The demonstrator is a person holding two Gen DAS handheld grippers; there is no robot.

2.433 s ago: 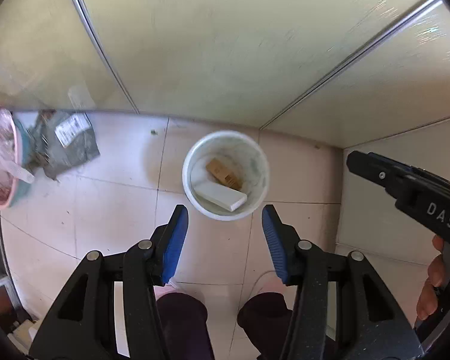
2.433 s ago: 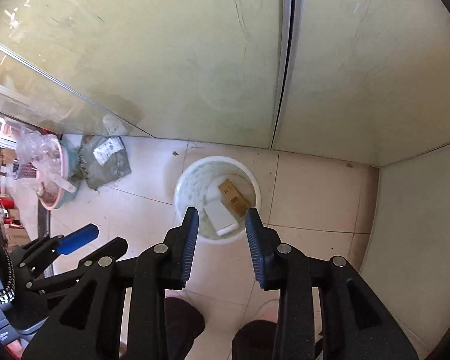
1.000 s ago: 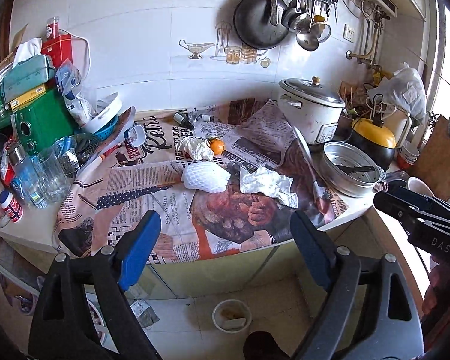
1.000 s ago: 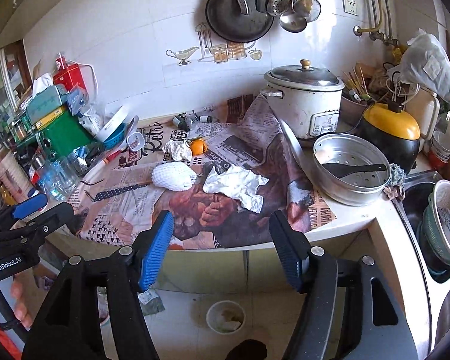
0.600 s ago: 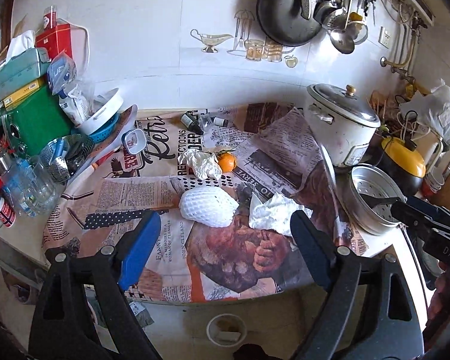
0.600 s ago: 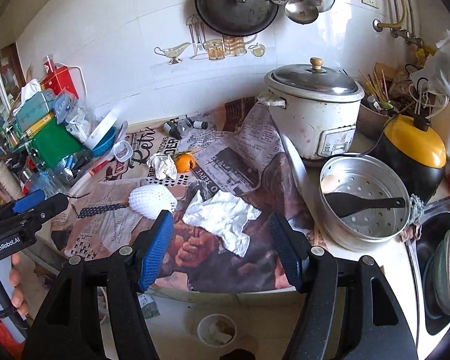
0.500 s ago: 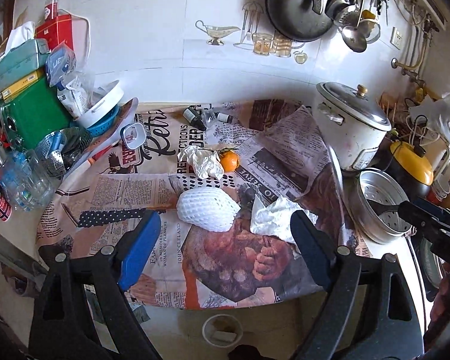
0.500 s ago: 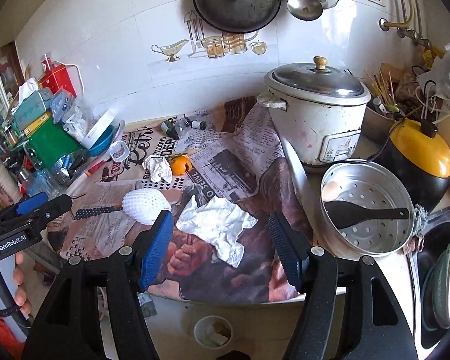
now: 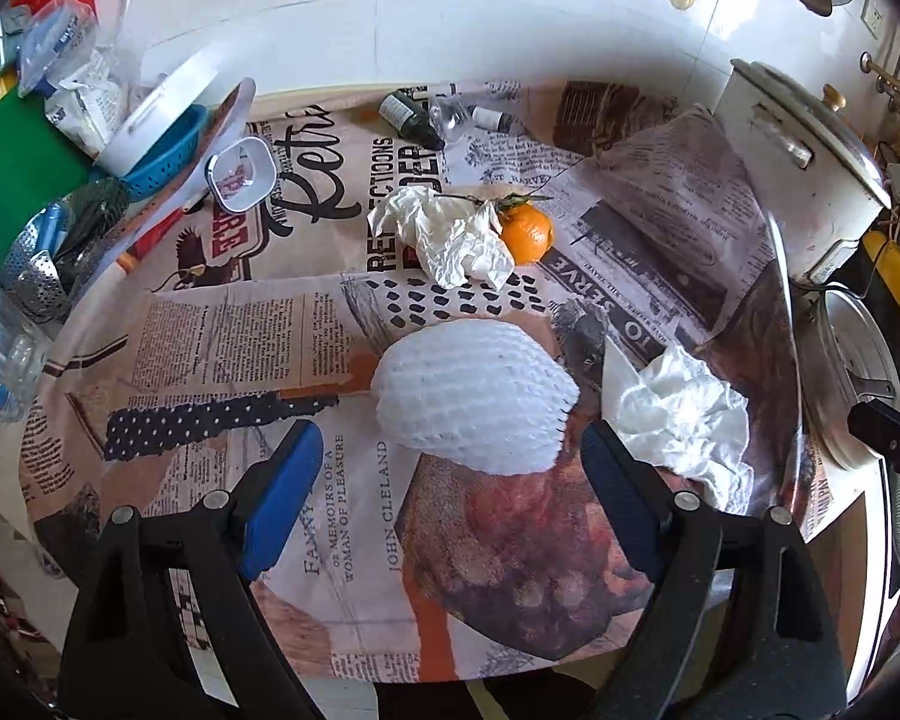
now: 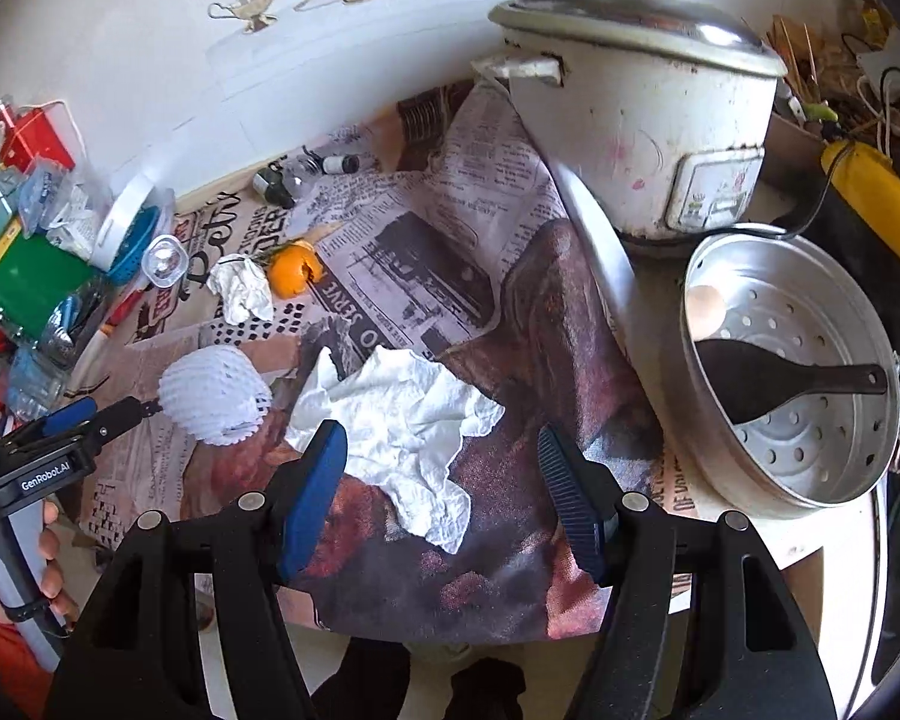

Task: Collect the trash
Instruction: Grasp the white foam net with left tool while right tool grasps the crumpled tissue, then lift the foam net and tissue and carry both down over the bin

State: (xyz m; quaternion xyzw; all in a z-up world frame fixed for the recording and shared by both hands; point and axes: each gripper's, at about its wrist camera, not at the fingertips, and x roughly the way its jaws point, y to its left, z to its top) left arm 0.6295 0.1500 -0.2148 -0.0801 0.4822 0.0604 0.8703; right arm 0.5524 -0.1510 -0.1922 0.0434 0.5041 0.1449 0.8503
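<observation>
A white foam fruit net (image 9: 477,396) lies on the newspaper-covered counter (image 9: 234,336), just ahead of my open, empty left gripper (image 9: 450,498). A crumpled white paper towel (image 10: 402,414) lies to its right, right in front of my open, empty right gripper (image 10: 444,486); it also shows in the left wrist view (image 9: 678,414). A smaller crumpled tissue (image 9: 444,237) sits farther back against an orange (image 9: 527,234). The foam net (image 10: 213,396) and my left gripper (image 10: 87,414) show at the left of the right wrist view.
A white rice cooker (image 10: 642,114) stands at the back right, with a metal steamer pot (image 10: 792,372) holding a black spatula in front of it. Small bottles (image 9: 414,120) lie near the wall. A green box (image 9: 12,180), blue colander and jars crowd the left.
Both grippers rose from over the floor bin to the counter, then moved in closer. The foam net and paper towel now sit just ahead of the open jaws.
</observation>
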